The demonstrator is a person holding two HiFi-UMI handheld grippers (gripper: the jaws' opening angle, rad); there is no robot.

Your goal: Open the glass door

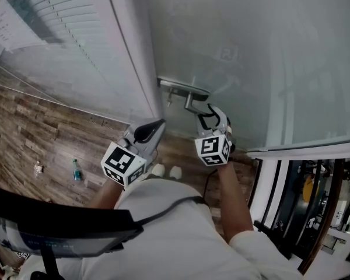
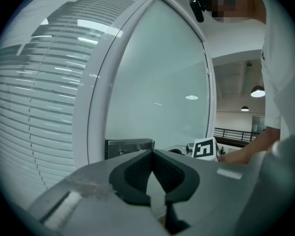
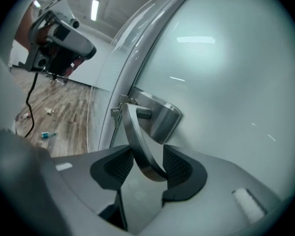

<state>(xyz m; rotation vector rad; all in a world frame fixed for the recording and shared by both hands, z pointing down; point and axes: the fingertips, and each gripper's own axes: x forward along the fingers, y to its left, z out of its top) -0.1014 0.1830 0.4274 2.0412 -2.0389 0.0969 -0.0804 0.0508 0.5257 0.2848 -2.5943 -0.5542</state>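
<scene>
The frosted glass door [image 1: 251,51] fills the upper right of the head view. Its metal lever handle [image 1: 189,92] sticks out near the door's left edge. My right gripper [image 1: 209,114] reaches up to the handle. In the right gripper view the curved lever [image 3: 137,141] runs down between the two pads, and my right gripper [image 3: 148,163] is shut on it, with the lever tilted. My left gripper [image 1: 157,124] hangs just left of the handle, touching nothing. Seen from the left gripper view, my left gripper [image 2: 152,154] is shut with its tips together, in front of the handle's plate [image 2: 129,146].
A white door frame [image 1: 131,51] borders the door on the left, with a blind-covered window [image 1: 52,16] beyond it. The wooden floor [image 1: 46,139] holds a small blue object [image 1: 76,171] and some scraps. Dark furniture stands at the far right [image 1: 315,203].
</scene>
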